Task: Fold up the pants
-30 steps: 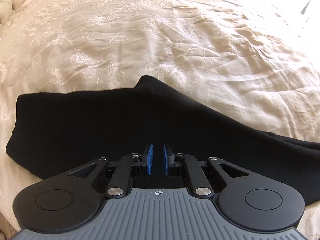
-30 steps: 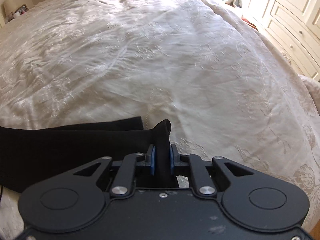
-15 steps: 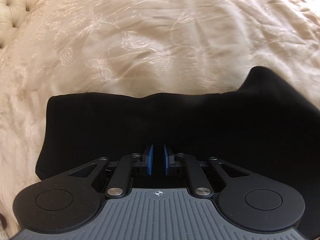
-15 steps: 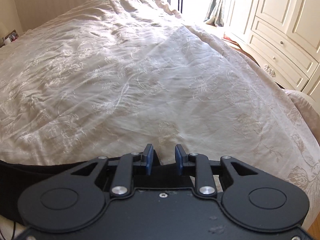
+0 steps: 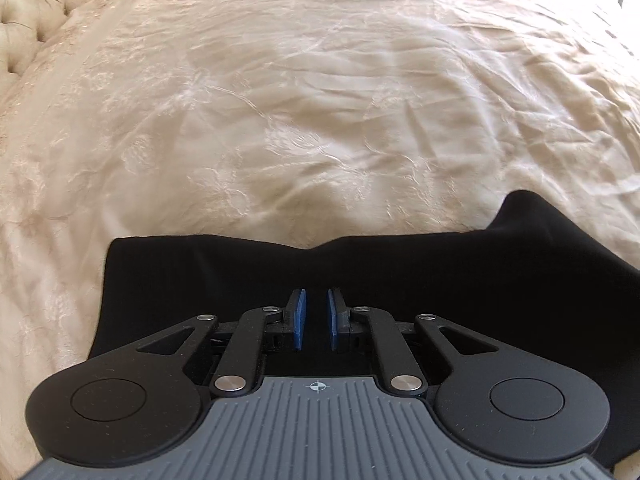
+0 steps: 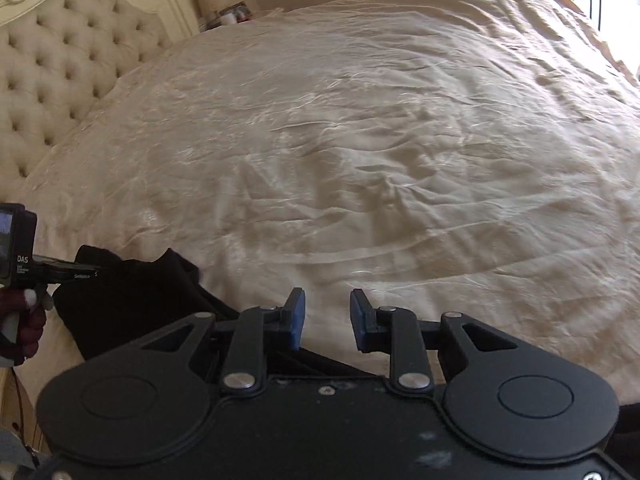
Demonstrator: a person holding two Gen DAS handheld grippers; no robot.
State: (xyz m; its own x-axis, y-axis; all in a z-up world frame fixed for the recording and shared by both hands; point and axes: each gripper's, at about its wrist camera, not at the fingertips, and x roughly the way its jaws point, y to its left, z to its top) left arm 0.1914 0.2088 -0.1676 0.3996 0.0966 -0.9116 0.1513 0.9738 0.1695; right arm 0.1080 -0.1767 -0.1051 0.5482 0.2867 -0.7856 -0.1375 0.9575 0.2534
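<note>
The pants [image 5: 400, 280] are laid doubled on the bed [image 5: 320, 120]. Right tongs [image 6: 327, 320] have just been opened — cloth released, nothing between; left tongs [image 5: 316, 318] narrow, grip on cloth undeterminable.

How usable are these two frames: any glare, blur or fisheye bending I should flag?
Left wrist view: sharp; black pants read as a featureless dark mass; sunlit bedspread nearly washes out at upper right; strong fisheye curve. Right wrist view: bedspread soft with motion blur; window blown out at top right; tufted headboard bowed by the lens.
</note>
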